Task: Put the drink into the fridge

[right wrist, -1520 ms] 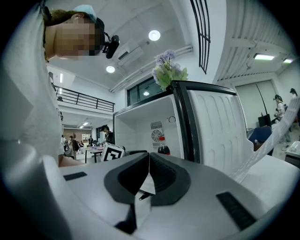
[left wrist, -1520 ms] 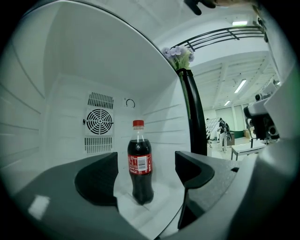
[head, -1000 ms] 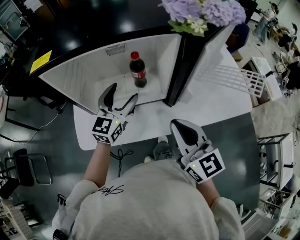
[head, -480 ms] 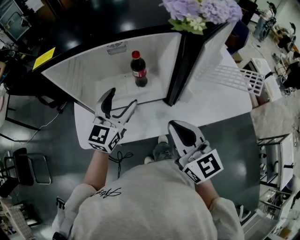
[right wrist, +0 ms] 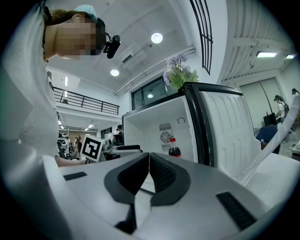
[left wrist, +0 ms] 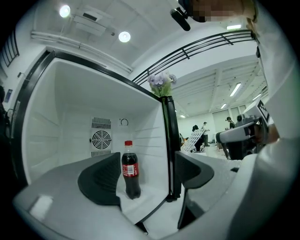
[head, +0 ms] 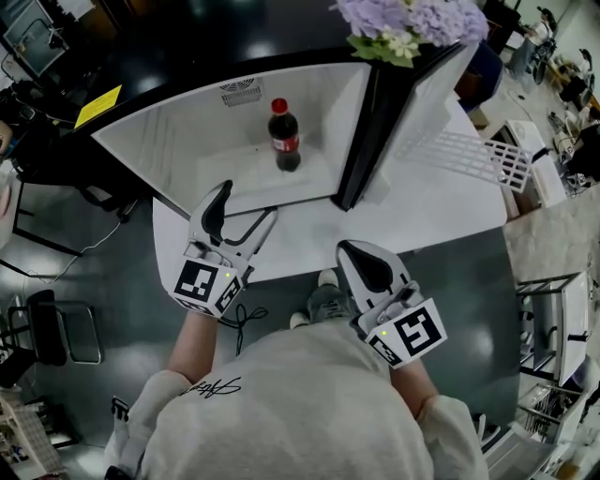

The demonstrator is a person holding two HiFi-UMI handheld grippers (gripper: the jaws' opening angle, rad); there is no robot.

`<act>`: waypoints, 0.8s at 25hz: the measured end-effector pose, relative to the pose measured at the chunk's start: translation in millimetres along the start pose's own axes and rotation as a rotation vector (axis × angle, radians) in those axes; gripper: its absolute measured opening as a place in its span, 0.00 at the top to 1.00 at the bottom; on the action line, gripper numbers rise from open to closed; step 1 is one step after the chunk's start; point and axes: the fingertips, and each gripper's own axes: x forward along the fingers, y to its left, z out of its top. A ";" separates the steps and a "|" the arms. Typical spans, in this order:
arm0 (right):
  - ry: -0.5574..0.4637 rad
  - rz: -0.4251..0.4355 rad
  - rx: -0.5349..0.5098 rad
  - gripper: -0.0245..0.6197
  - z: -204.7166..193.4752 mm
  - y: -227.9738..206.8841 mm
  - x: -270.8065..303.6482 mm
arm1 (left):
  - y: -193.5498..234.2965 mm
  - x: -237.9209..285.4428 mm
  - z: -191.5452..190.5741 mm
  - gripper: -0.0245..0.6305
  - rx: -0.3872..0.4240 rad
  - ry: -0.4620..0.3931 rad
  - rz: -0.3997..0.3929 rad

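Note:
A cola bottle with a red cap stands upright on the floor of the open white fridge, toward its right wall. It also shows in the left gripper view as the bottle and small in the right gripper view as the bottle. My left gripper is open and empty, out in front of the fridge mouth over the table edge, well short of the bottle. Its jaws frame the bottle from a distance. My right gripper hangs at the table's front edge, shut on nothing.
The fridge stands on a white table. Its door is swung open to the right, with a white wire rack beyond it. Purple flowers sit on top of the fridge. Dark floor and chairs lie to the left.
My left gripper has drawn back from the fridge mouth toward the person, still open. The bottle stays standing inside. The right gripper has hardly moved.

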 end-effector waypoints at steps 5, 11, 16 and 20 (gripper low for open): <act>-0.005 0.007 -0.002 0.94 0.7 3.9 0.6 | -7.3 -9.6 3.6 0.40 -0.001 -0.003 -0.008; -0.007 0.016 -0.006 0.94 2.3 7.8 3.3 | -13.4 -19.5 12.9 0.40 0.009 -0.003 -0.017; -0.014 0.033 -0.014 0.94 5.7 14.1 6.4 | -17.2 -27.4 9.2 0.40 0.012 0.014 -0.015; -0.017 0.040 -0.019 0.94 7.7 16.8 5.8 | -21.0 -34.3 10.5 0.41 0.013 0.014 -0.015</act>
